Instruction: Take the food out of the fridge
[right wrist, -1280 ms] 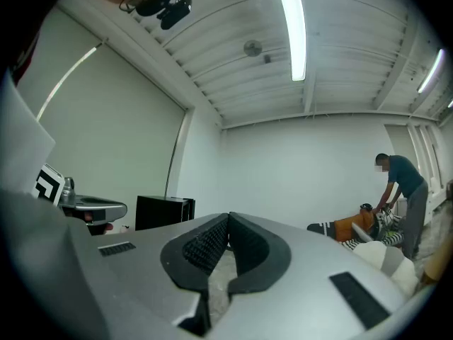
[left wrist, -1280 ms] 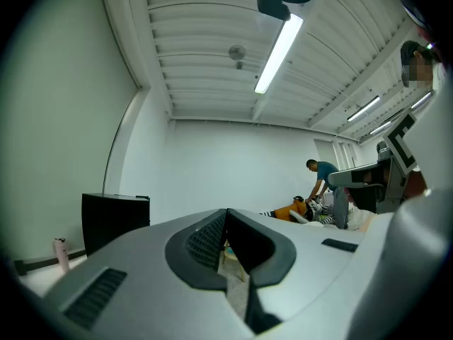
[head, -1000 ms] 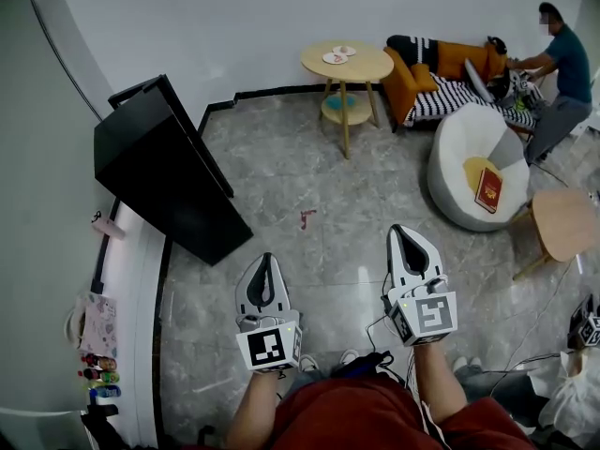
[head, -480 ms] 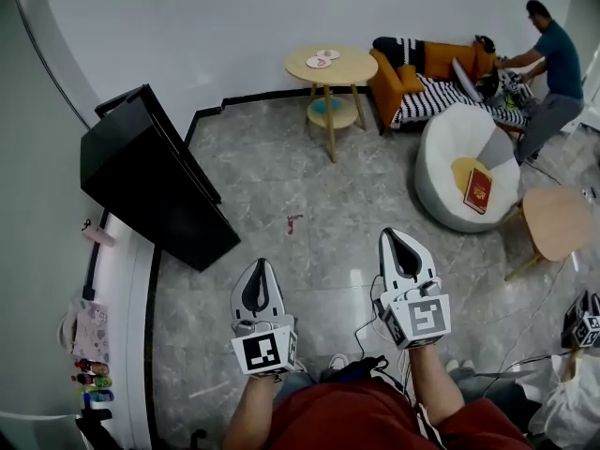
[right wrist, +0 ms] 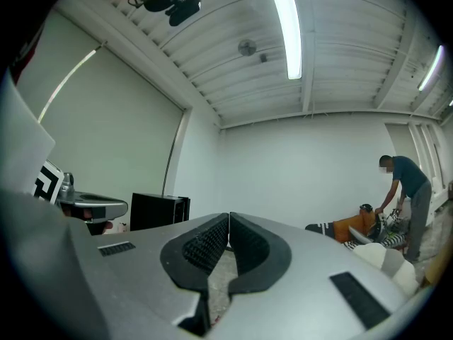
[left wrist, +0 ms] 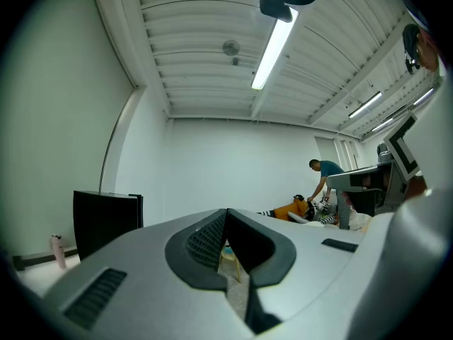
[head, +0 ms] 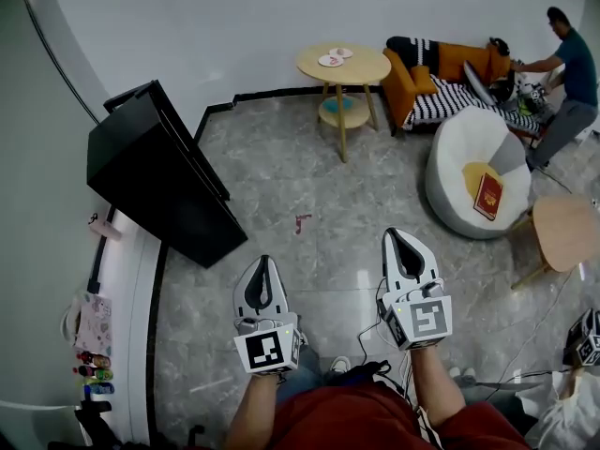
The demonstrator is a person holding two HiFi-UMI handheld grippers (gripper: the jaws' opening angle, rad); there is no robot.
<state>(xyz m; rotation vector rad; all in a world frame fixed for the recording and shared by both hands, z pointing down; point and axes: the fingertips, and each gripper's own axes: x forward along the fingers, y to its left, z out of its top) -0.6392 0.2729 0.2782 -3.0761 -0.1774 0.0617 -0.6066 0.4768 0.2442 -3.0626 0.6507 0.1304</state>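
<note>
**Fridge (head: 155, 181) not yet reached, no food out**

Grey stone floor (head: 309, 176) lay open between the person and everything else in the room. I took the black upright box against the left wall to be the fridge; as far as I could tell its door was shut, and no food showed anywhere near it. A white beanbag (head: 459, 148) with a red book (head: 488, 195) on it sat off to the right, and a round wooden table (head: 361, 67) stood at the far wall, both well apart from the fridge.

The left gripper (head: 263, 262) and right gripper (head: 400, 236) were held level side by side over bare floor. Each had its jaws pressed together with nothing between them.

By my reckoning the whole job remained: walking up to the fridge, opening it, finding the food and lifting it out.
</note>
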